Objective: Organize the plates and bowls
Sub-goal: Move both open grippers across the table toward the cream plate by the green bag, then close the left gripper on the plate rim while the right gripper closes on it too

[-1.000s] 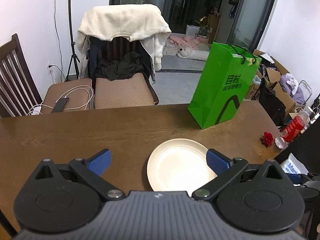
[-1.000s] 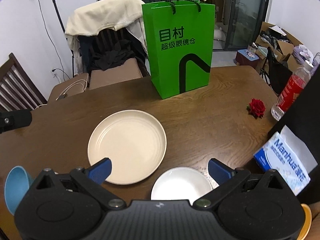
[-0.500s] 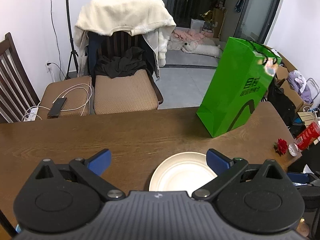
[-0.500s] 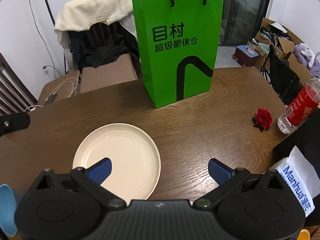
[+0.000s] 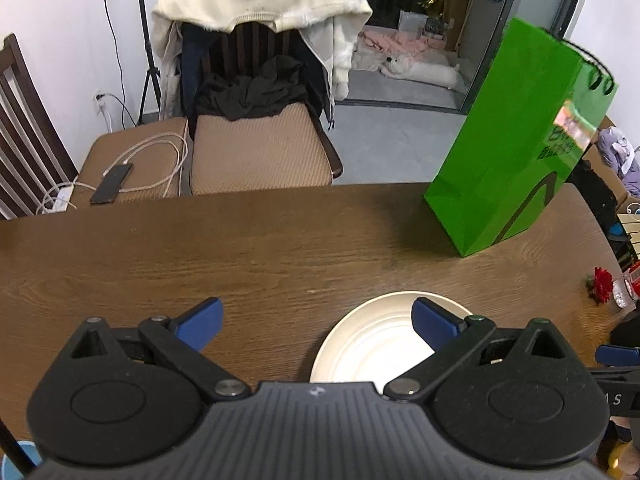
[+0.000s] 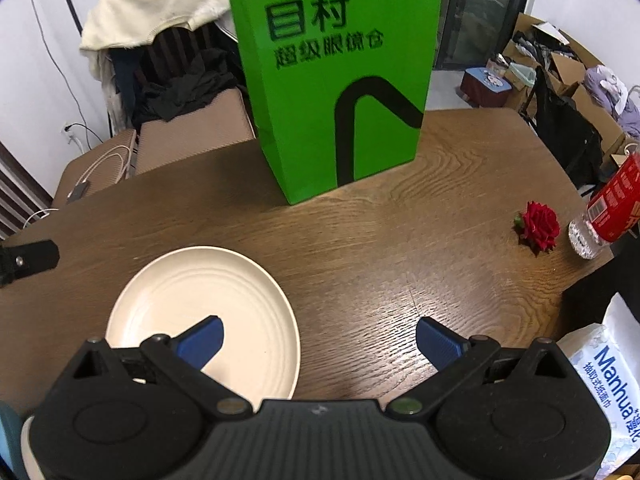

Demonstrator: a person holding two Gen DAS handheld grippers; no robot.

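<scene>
A cream plate [image 6: 188, 304] with ringed ridges lies flat on the brown wooden table [image 6: 400, 256]. In the right wrist view it sits low and left, under the left fingertip of my right gripper [image 6: 318, 340], which is open and holds nothing. In the left wrist view the same plate [image 5: 376, 344] lies low and right, partly hidden by the right fingertip of my left gripper [image 5: 316, 318], also open and holding nothing. A blue bowl's edge [image 6: 10, 436] shows at the bottom left corner, mostly hidden.
A tall green paper bag [image 6: 336, 92] stands upright at the far side of the table. At the right are a red rose [image 6: 538, 226], a red-labelled bottle [image 6: 608, 208] and a tissue pack [image 6: 604, 372]. Chairs with clothes [image 5: 256, 60] stand beyond the far edge.
Both grippers moved forward over the table. The white bowl near my right gripper has dropped out of view below it, and the green bag looms closer. Both stay open.
</scene>
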